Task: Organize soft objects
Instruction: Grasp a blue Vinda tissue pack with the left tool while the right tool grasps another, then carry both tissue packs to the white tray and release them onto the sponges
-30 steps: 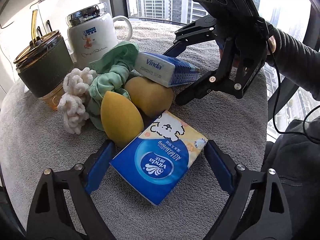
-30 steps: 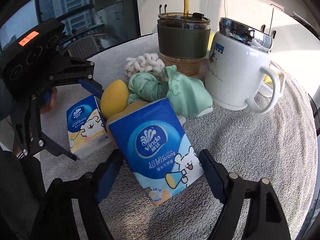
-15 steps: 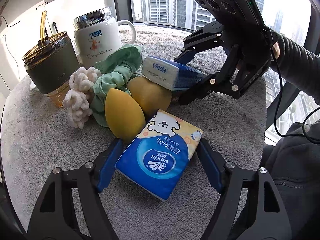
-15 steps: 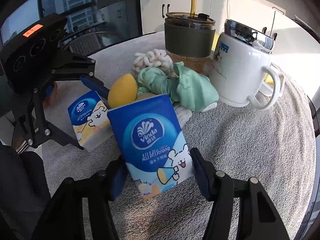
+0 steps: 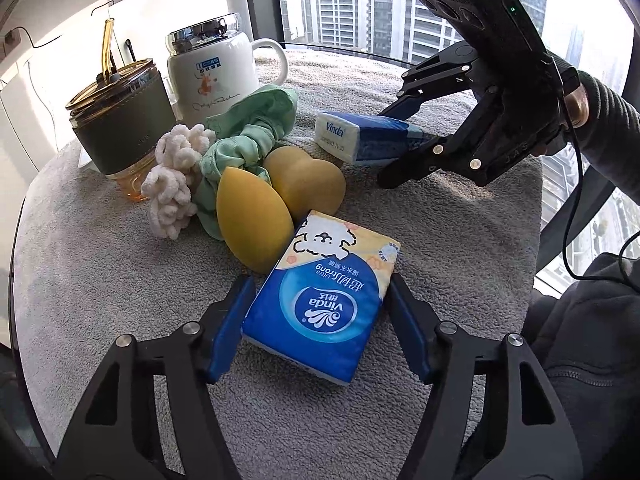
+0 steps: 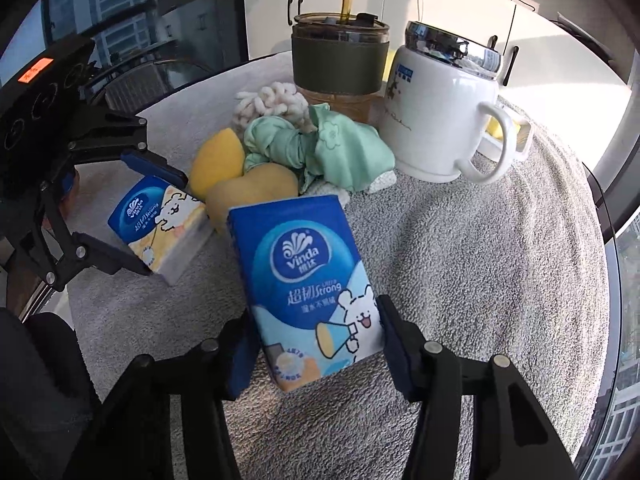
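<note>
Two blue Vinda tissue packs lie on a grey towel [image 5: 100, 280]. My left gripper [image 5: 316, 292] is closing, and its blue pads touch both long sides of the flat bear-print pack [image 5: 324, 292]. My right gripper [image 6: 316, 312] is also closing on the second pack [image 6: 308, 280], pads against both sides and the far end tilted up. In the left wrist view the right gripper [image 5: 384, 146] holds that pack [image 5: 360, 138] at the back right. Beside them sit a yellow teardrop sponge [image 5: 250, 220], a heart-shaped sponge [image 5: 304, 184], a green scrunchie [image 5: 244, 144] and a white fluffy scrunchie [image 5: 172, 184].
A white lidded mug [image 5: 212, 76] and a glass cup with a green sleeve and straw [image 5: 120, 128] stand at the back of the round table. Windows ring the table's edge. A person's dark sleeve [image 5: 608, 112] is at the right.
Both grippers' jaws have narrowed onto their tissue packs. The right gripper's pack has tipped up and come nearer its camera. The left pack still lies flat.
</note>
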The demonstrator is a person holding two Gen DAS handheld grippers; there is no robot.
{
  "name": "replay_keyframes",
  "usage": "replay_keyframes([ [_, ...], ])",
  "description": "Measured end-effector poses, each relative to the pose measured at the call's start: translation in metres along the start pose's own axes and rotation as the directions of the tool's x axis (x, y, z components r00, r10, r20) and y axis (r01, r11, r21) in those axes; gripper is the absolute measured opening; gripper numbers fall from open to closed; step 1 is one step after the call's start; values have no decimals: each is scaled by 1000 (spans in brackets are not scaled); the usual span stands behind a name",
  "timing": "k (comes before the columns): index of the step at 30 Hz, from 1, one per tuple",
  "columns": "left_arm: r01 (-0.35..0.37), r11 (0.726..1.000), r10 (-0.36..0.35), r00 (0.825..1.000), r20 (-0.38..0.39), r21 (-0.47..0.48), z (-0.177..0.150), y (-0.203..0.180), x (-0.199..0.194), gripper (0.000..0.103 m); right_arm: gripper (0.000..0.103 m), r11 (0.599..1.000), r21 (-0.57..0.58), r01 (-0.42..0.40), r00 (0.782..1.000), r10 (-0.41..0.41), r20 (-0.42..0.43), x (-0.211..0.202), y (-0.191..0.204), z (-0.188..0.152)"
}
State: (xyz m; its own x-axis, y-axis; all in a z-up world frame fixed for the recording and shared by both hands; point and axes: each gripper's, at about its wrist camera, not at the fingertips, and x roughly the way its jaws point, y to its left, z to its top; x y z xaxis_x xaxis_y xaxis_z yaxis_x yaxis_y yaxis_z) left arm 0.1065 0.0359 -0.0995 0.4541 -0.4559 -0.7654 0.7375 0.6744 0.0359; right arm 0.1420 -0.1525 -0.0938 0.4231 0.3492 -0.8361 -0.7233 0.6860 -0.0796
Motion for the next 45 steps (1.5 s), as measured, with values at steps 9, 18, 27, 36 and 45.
replay_keyframes([
  [9,-42,997,41,999,-7,-59,-3,2,-2,60,55,997,49,68,996,-65,-61,-23,1,-12],
  [18,-84,986,80,996,-35,-145,1,1,2,59,55,981,140,133,986,-116,-118,-32,4,-35],
  [27,-122,969,118,993,-33,-217,-2,0,-9,59,54,968,178,176,980,-155,-127,-42,14,-29],
  [36,-134,949,129,991,-34,-284,-18,31,-39,58,54,957,201,207,973,-180,-146,-53,-15,-20],
  [45,-184,925,176,983,-55,-332,-27,73,-55,58,54,951,206,232,965,-198,-174,-50,-53,-9],
])
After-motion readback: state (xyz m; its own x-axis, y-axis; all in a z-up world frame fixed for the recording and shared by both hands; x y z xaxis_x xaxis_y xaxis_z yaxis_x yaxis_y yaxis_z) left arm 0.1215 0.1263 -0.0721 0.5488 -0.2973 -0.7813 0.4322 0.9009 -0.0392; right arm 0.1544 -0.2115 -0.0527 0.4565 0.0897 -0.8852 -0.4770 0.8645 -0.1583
